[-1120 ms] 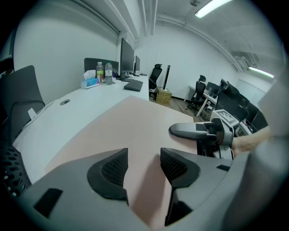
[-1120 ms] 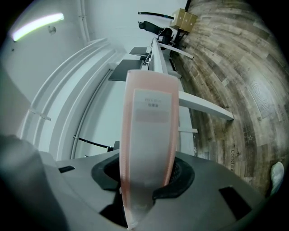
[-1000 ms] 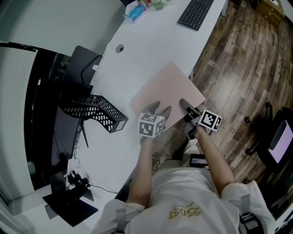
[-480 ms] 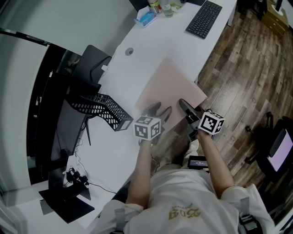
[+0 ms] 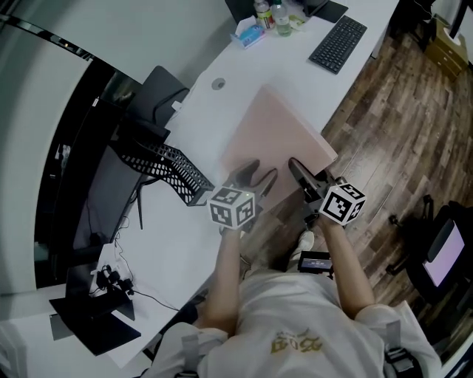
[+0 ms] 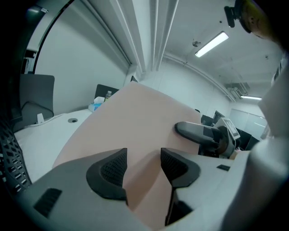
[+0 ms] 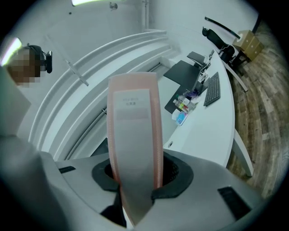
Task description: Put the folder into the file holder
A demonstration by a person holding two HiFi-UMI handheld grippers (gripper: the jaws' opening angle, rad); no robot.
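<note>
The pink folder [image 5: 277,140] is tilted up off the white desk [image 5: 185,251], its near edge raised. My right gripper [image 5: 299,171] is shut on the folder's labelled spine [image 7: 133,122], which stands up from between the pads. My left gripper [image 5: 257,177] is open, its wide jaws lying over the folder's cover [image 6: 135,122] near the front edge; no pad visibly presses. The right gripper [image 6: 203,135] also shows in the left gripper view, at the folder's right edge. The black mesh file holder [image 5: 166,166] lies to the left on the desk, apart from the folder.
A keyboard [image 5: 338,43] and bottles with a tissue box [image 5: 266,18] sit at the desk's far end. A cable hole [image 5: 218,84] lies beyond the folder. A dark monitor [image 5: 155,92] stands behind the holder. Wooden floor [image 5: 399,111] and an office chair [image 5: 443,251] are right.
Both grippers have risen, and the folder's near edge has come up with them. The right gripper has rolled, so the folder is tilted more steeply.
</note>
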